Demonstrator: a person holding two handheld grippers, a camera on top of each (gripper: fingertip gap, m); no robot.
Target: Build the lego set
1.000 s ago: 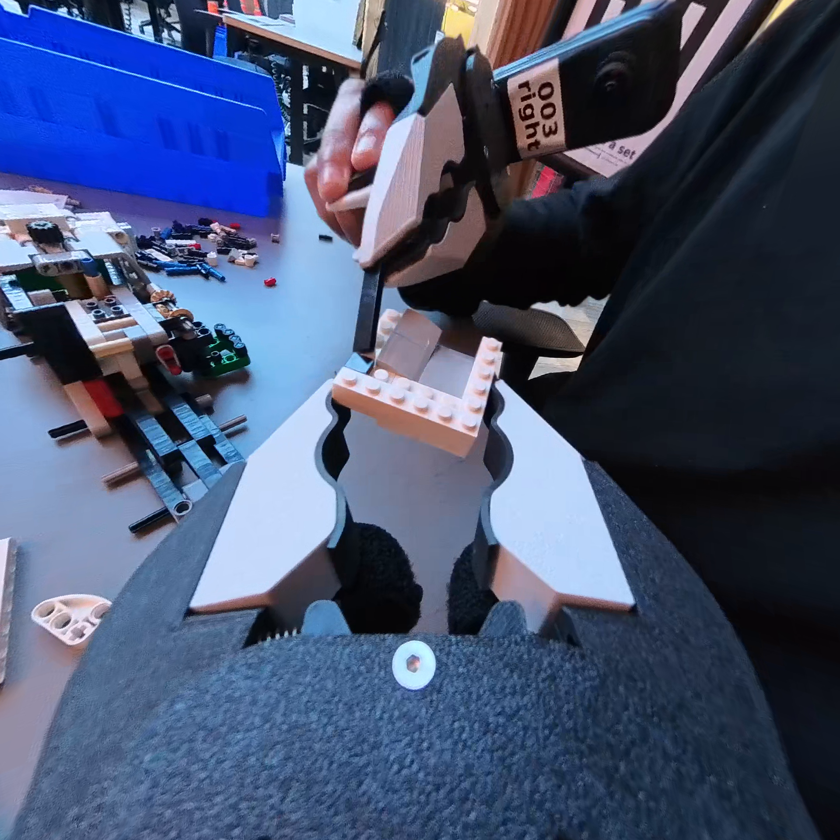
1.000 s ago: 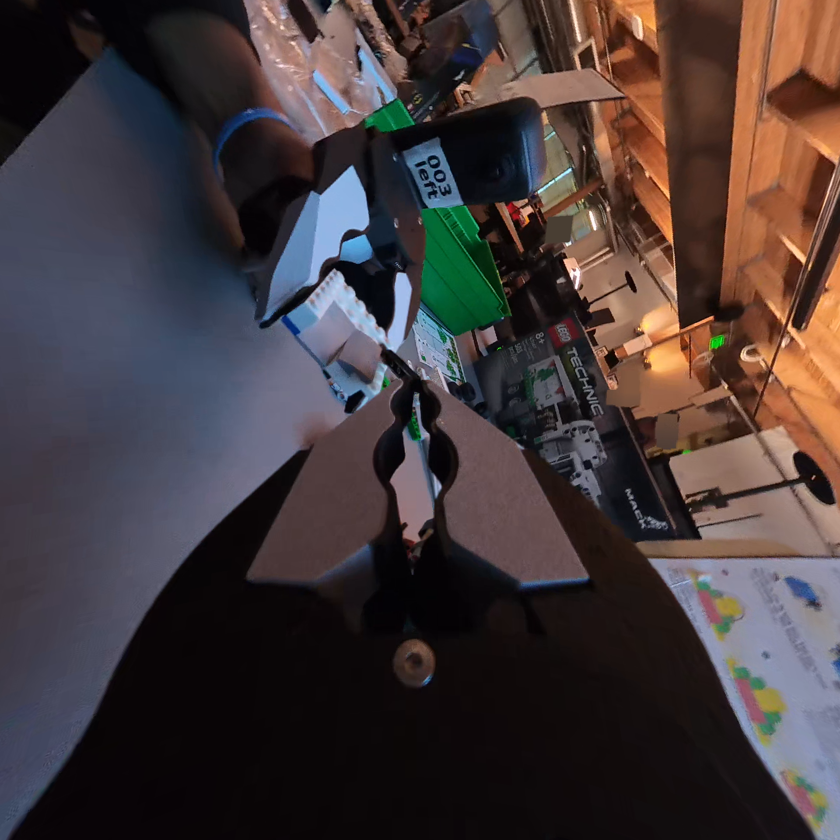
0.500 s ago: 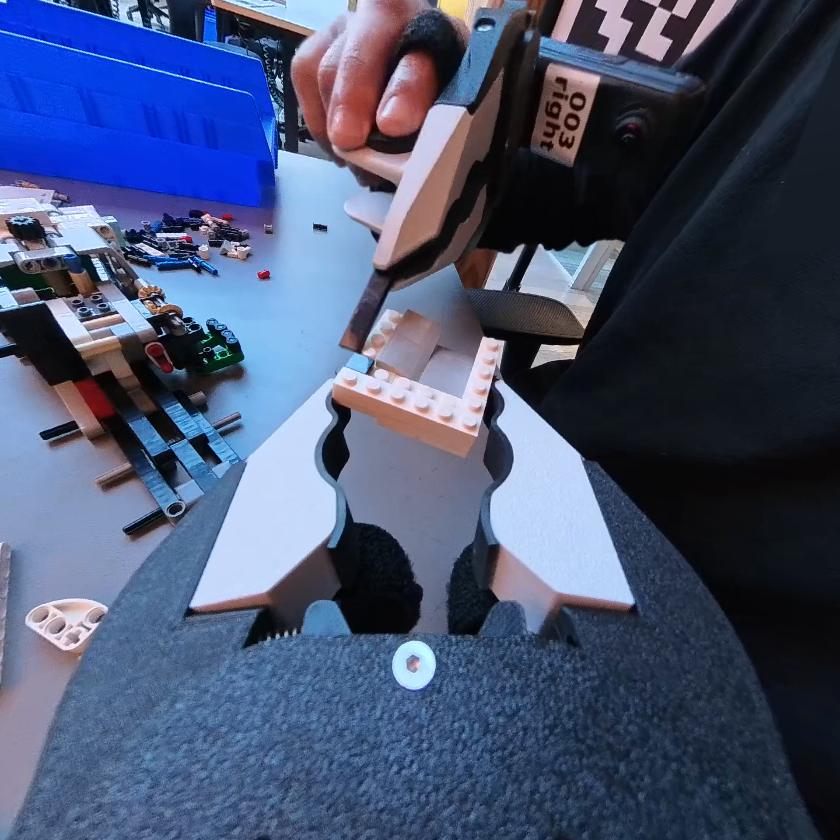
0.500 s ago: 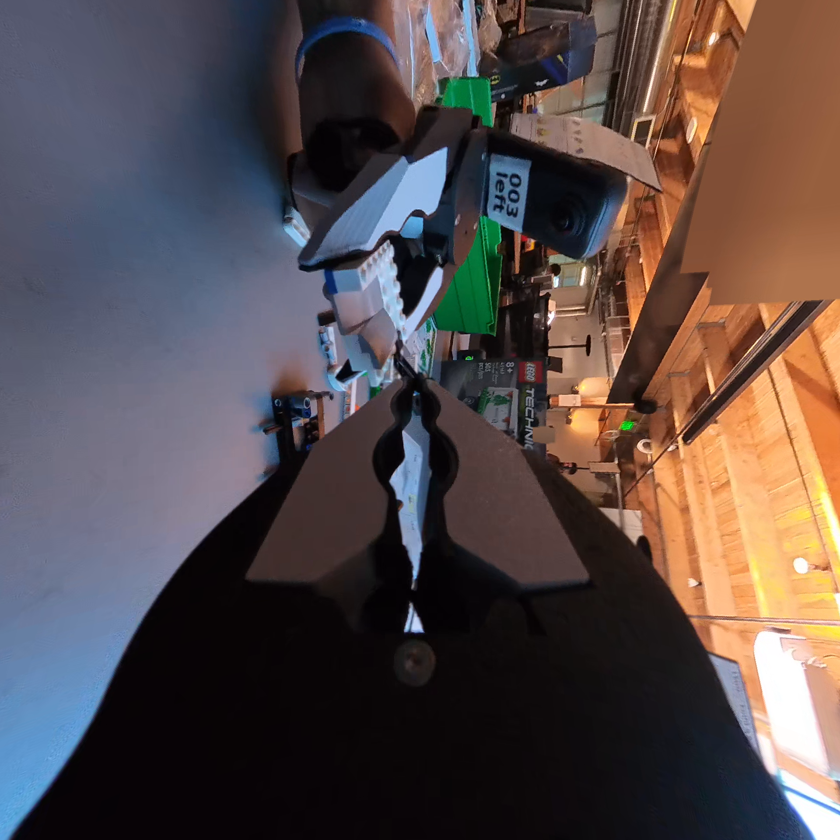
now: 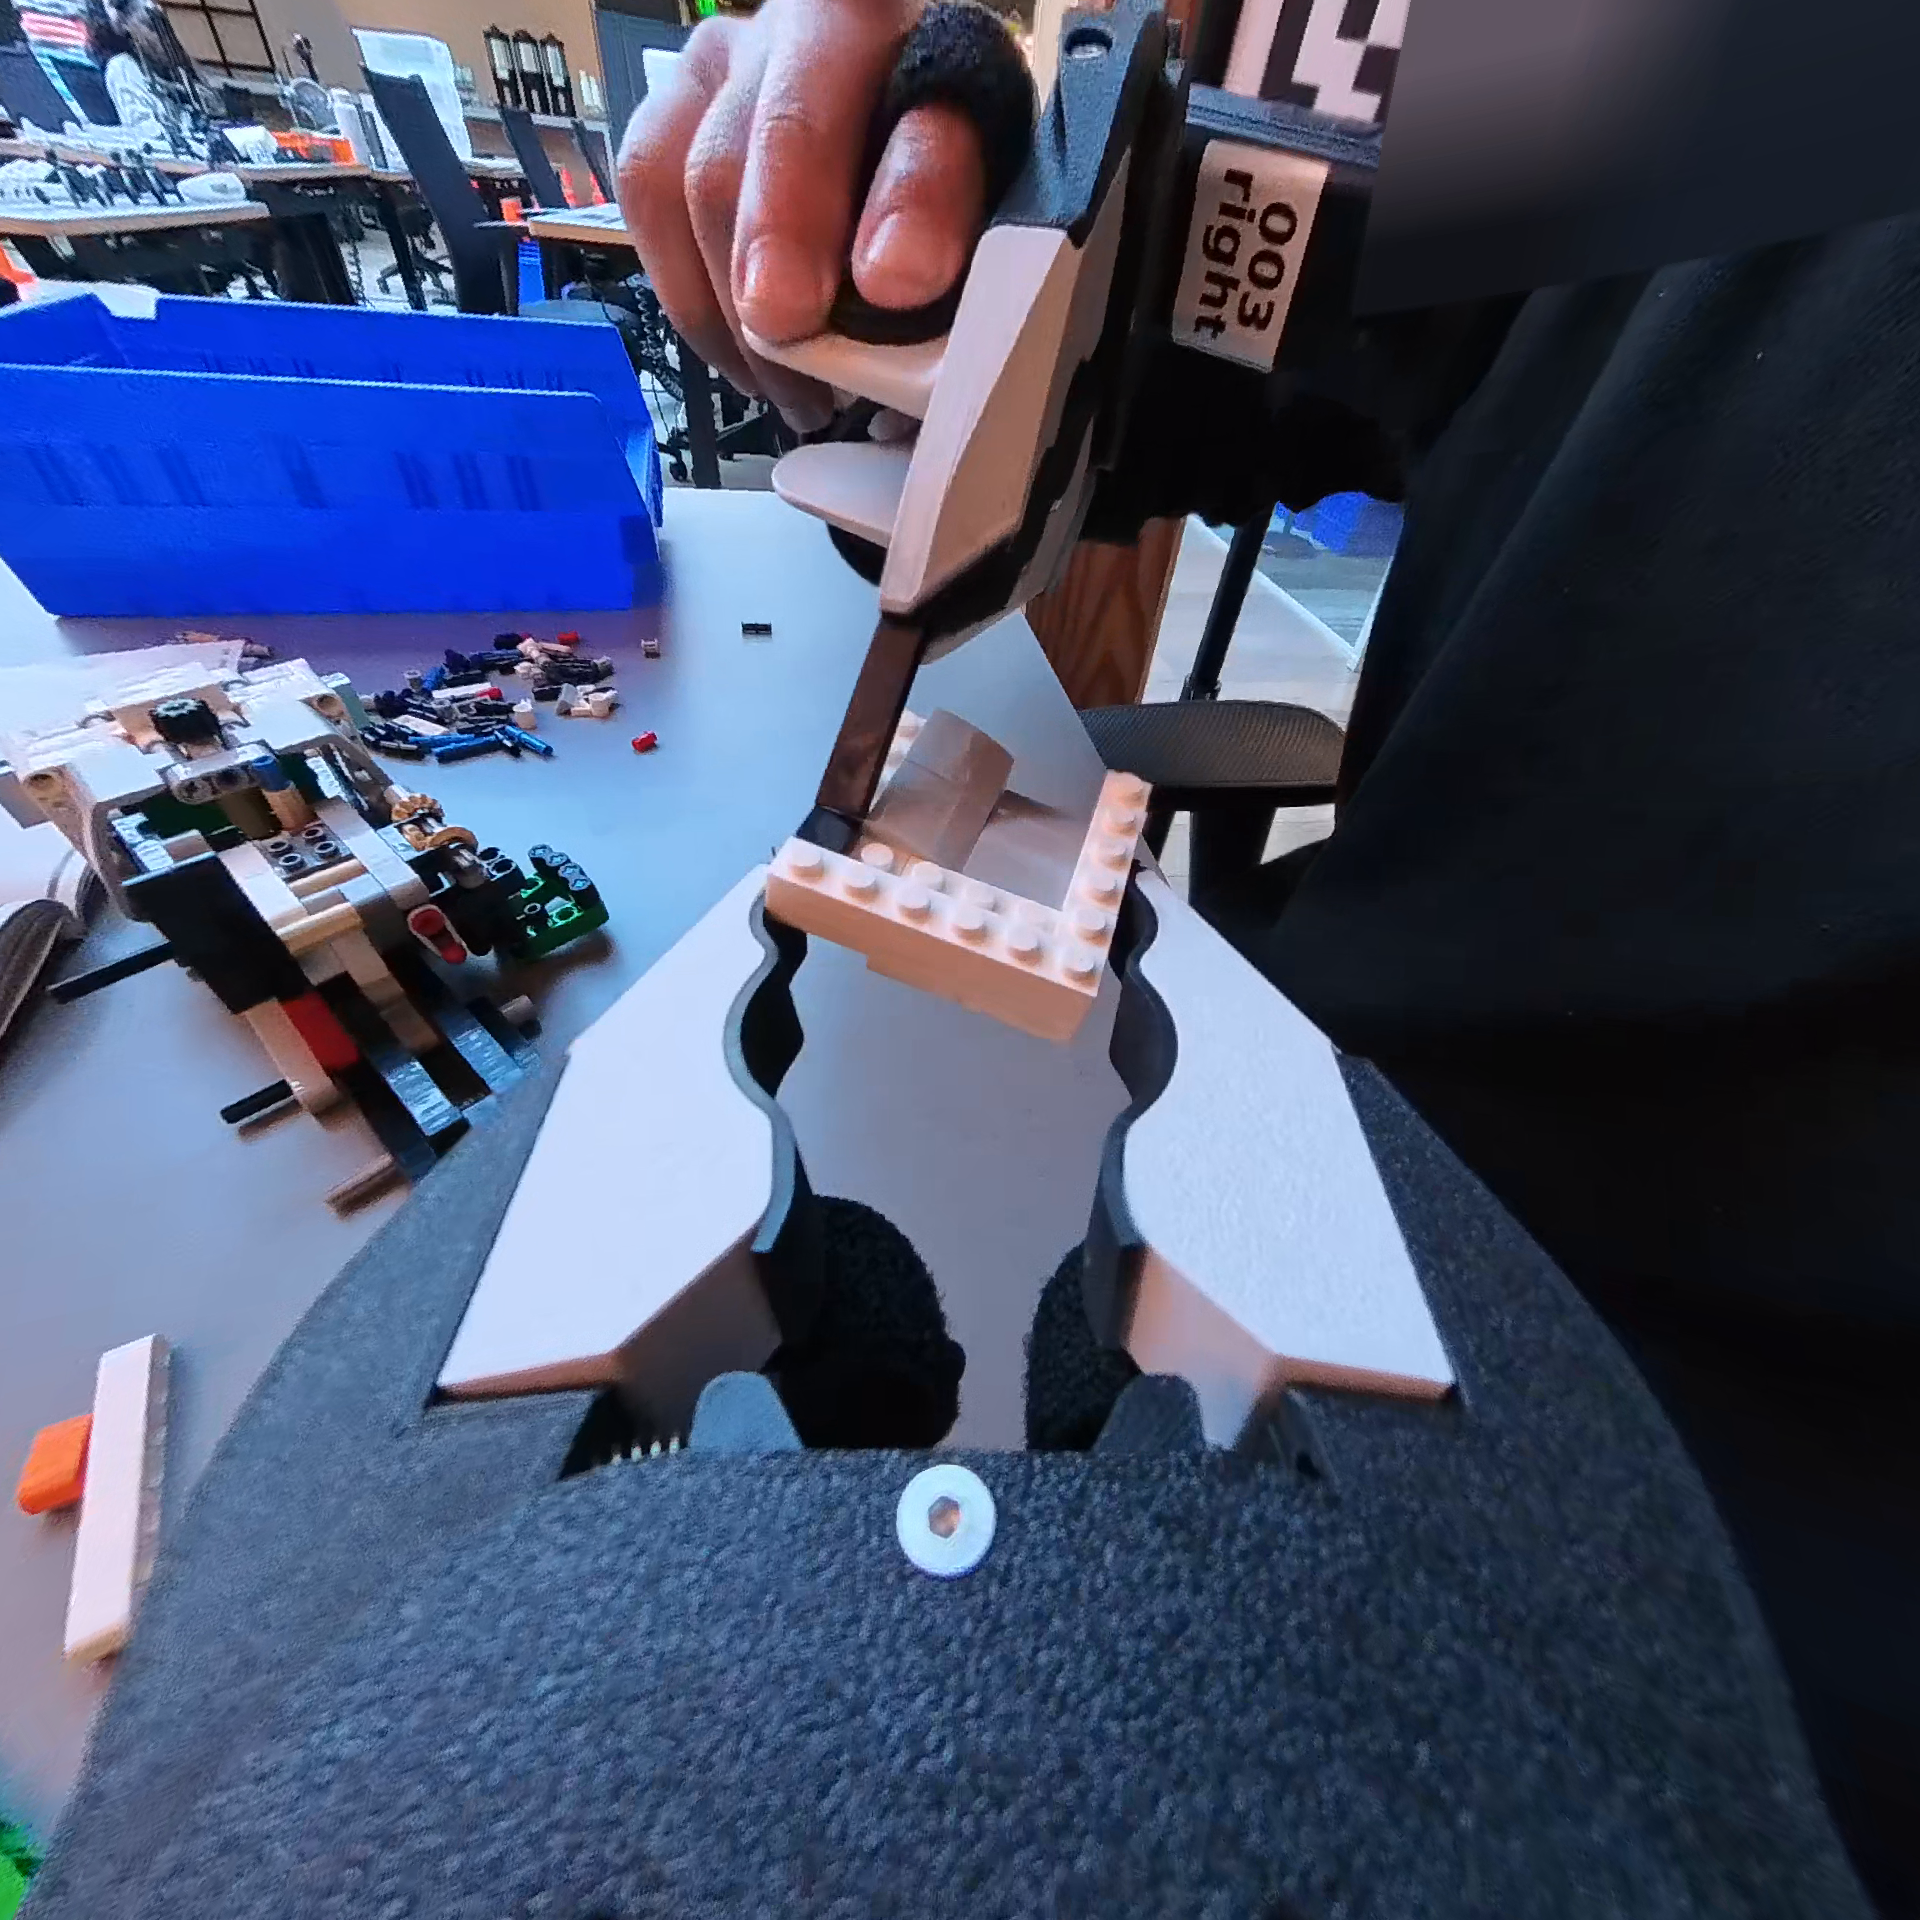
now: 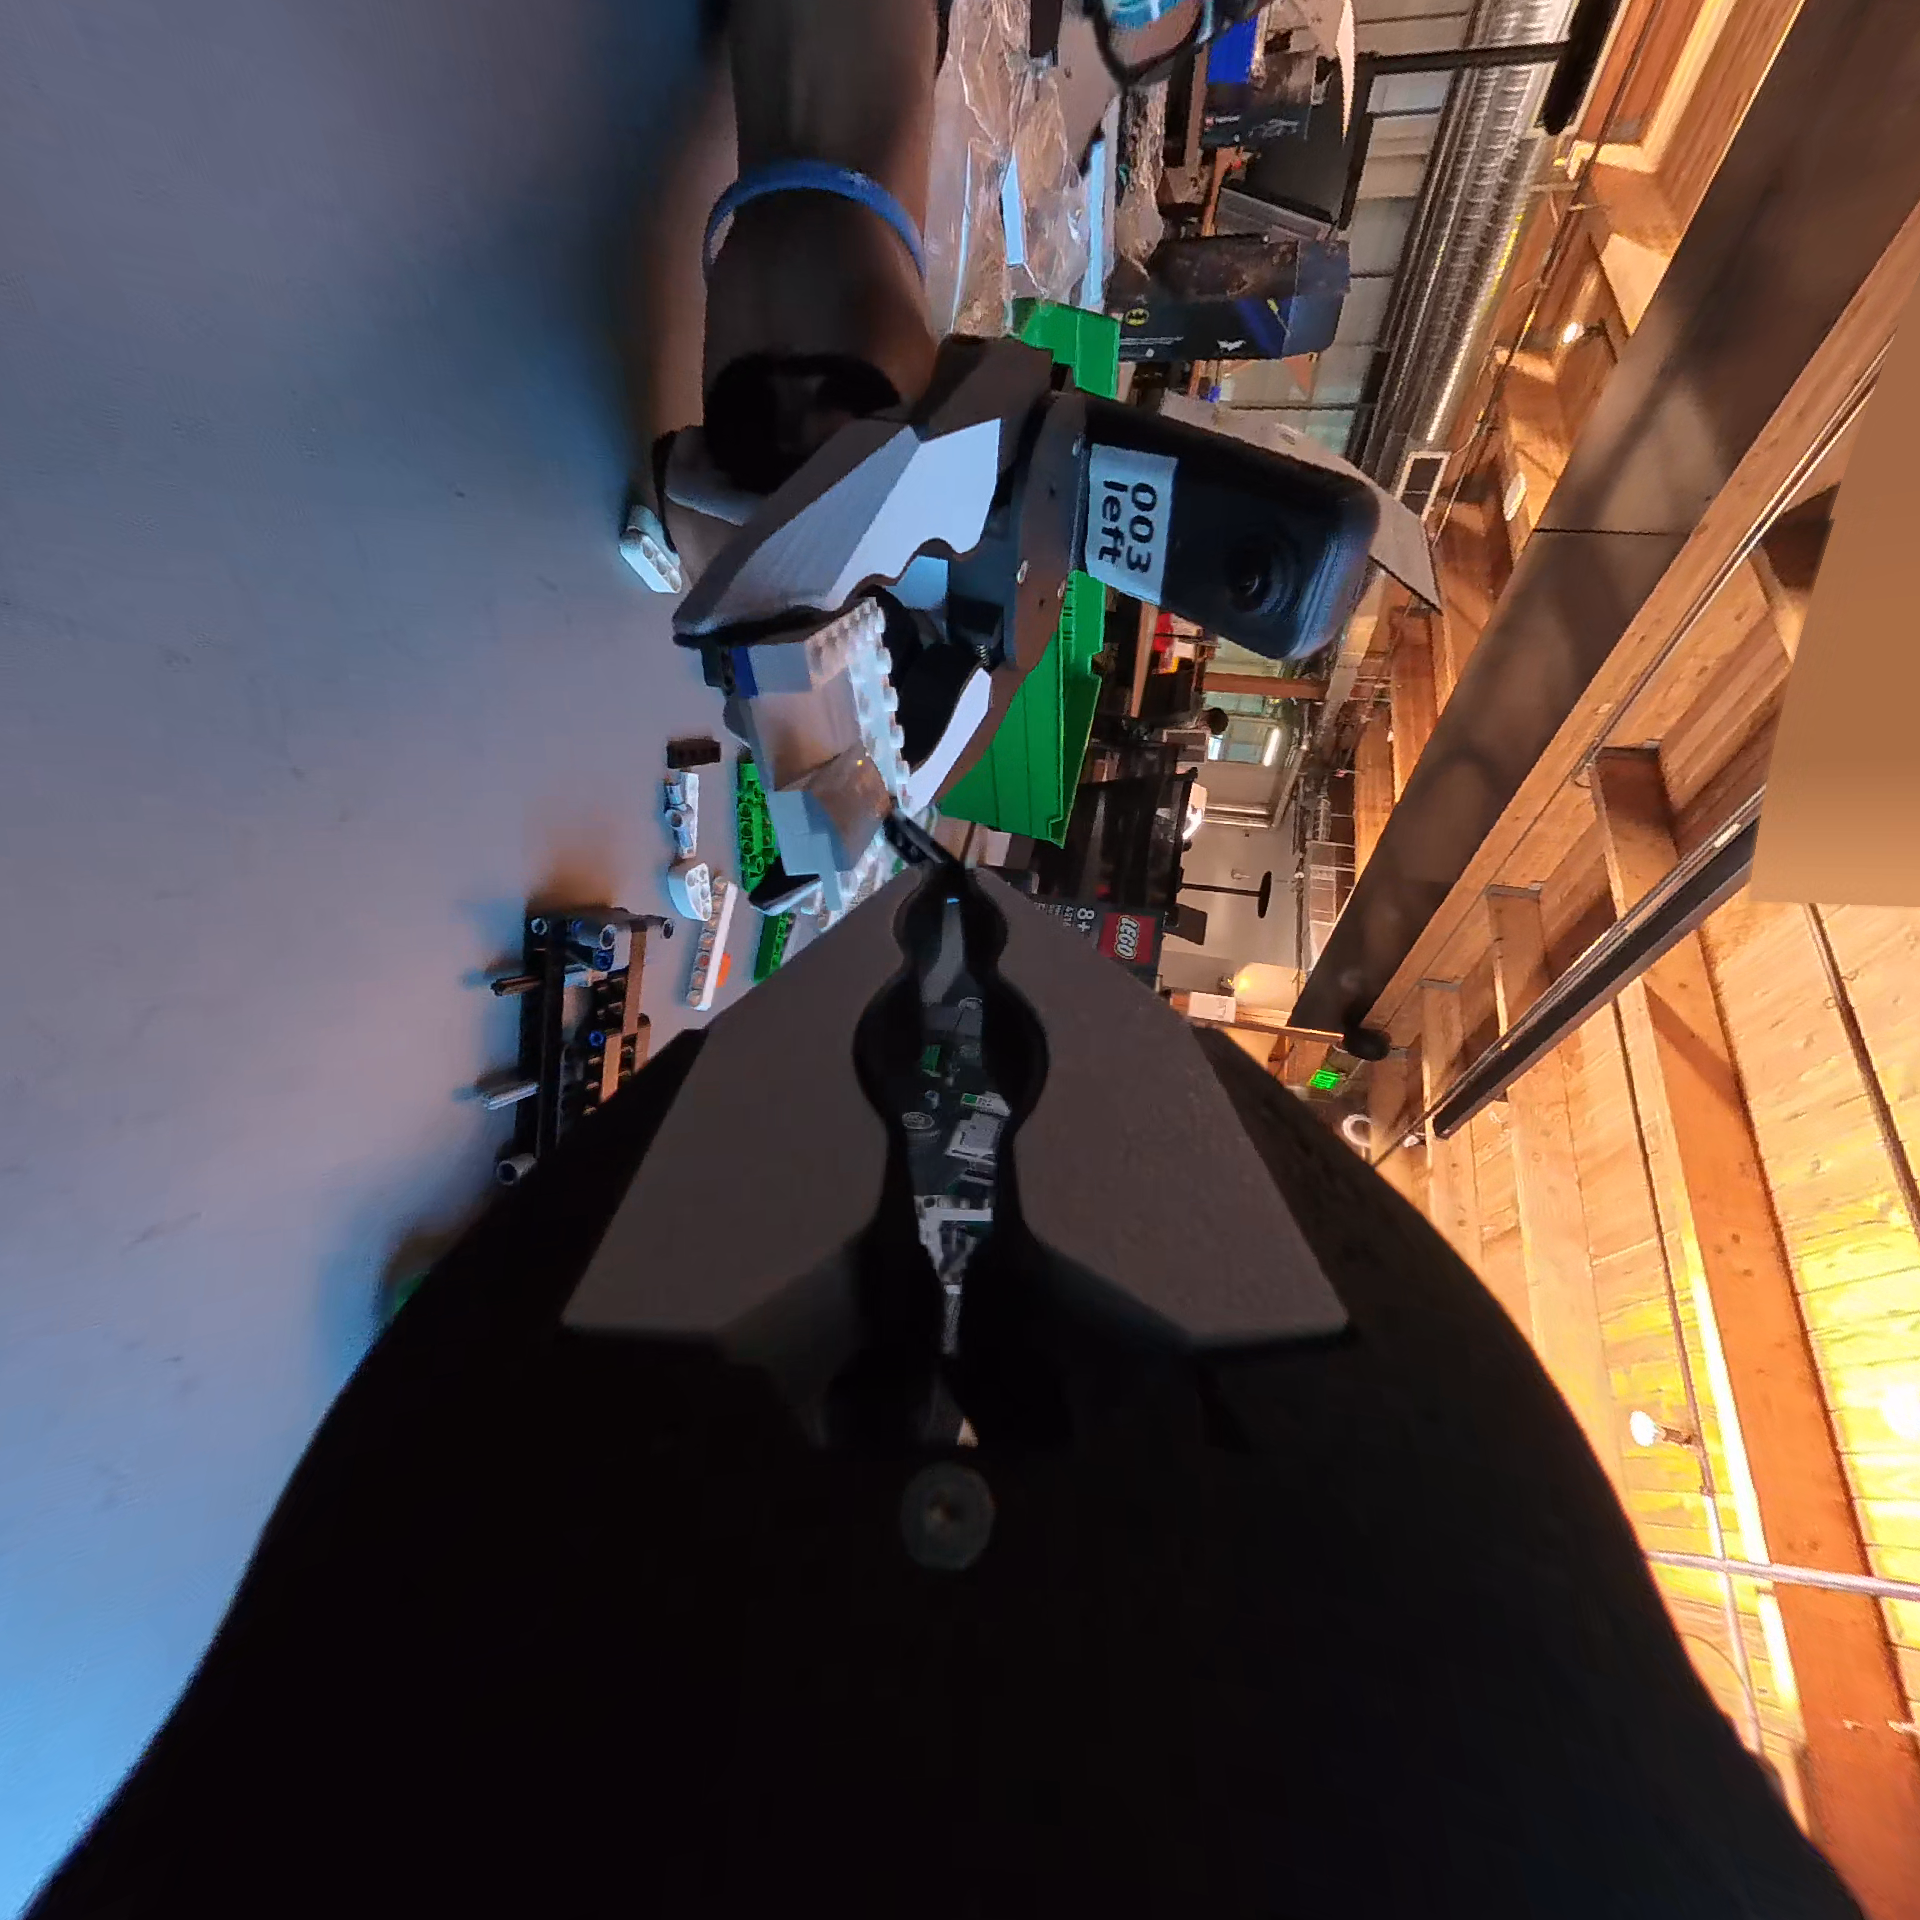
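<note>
My left gripper (image 5: 948,906) is shut on a white studded lego frame (image 5: 997,961) with grey sloped parts inside, held above the table. My right gripper (image 5: 961,608) comes down from above, shut on a thin black lego strip (image 5: 873,727). The strip's lower end touches the frame's far left corner. In the right wrist view my right gripper (image 6: 943,883) pinches the black strip (image 6: 914,836), which meets the white frame (image 6: 831,727) held in the left gripper (image 6: 873,623). A hand grips the right gripper's handle.
A partly built lego model (image 5: 291,894) and several loose small pieces (image 5: 488,707) lie on the grey table (image 5: 156,1195) at left, with a blue bin (image 5: 312,468) behind. A white beam with an orange piece (image 5: 114,1496) lies near left. A person's black clothing fills the right. The gap from one gripper's tips to the other's is roughly 5 cm.
The right gripper has risen and turned more upright, leaning the black strip over. The strip's lower end has stayed at the white frame's corner. The left gripper still holds the frame.
</note>
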